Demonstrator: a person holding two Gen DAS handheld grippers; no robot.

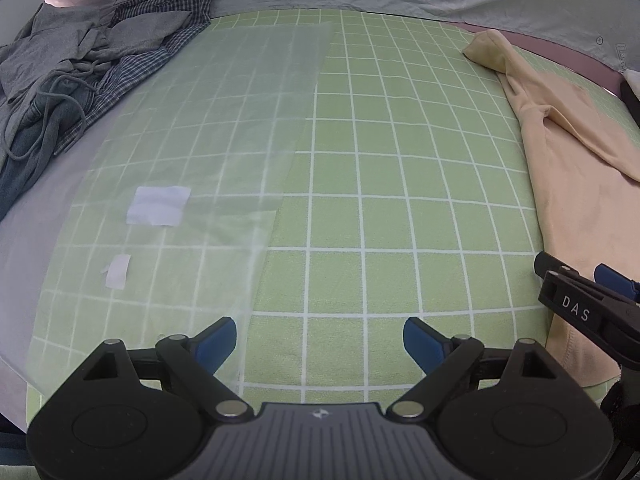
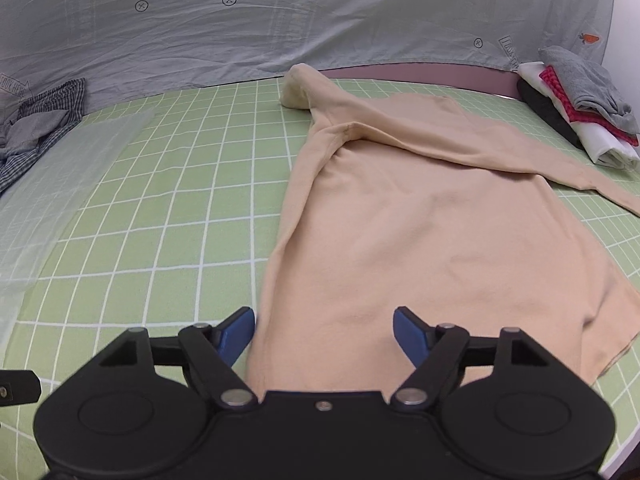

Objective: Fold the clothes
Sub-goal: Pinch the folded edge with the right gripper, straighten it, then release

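Note:
A beige long-sleeved top (image 2: 420, 216) lies spread on the green checked sheet (image 2: 180, 208), folded in along its left side, a sleeve lying across to the right. My right gripper (image 2: 324, 334) is open and empty just above its near hem. In the left wrist view the top (image 1: 560, 152) lies at the right. My left gripper (image 1: 320, 342) is open and empty over bare sheet (image 1: 380, 184), left of the top. The right gripper (image 1: 576, 292) shows at that view's right edge.
A heap of grey and checked clothes (image 1: 80, 76) lies at the far left, also in the right wrist view (image 2: 36, 124). A stack of folded clothes (image 2: 576, 100) sits far right. A clear plastic sheet (image 1: 208, 152) covers the left part. A carrot-print cloth (image 2: 280, 20) hangs behind.

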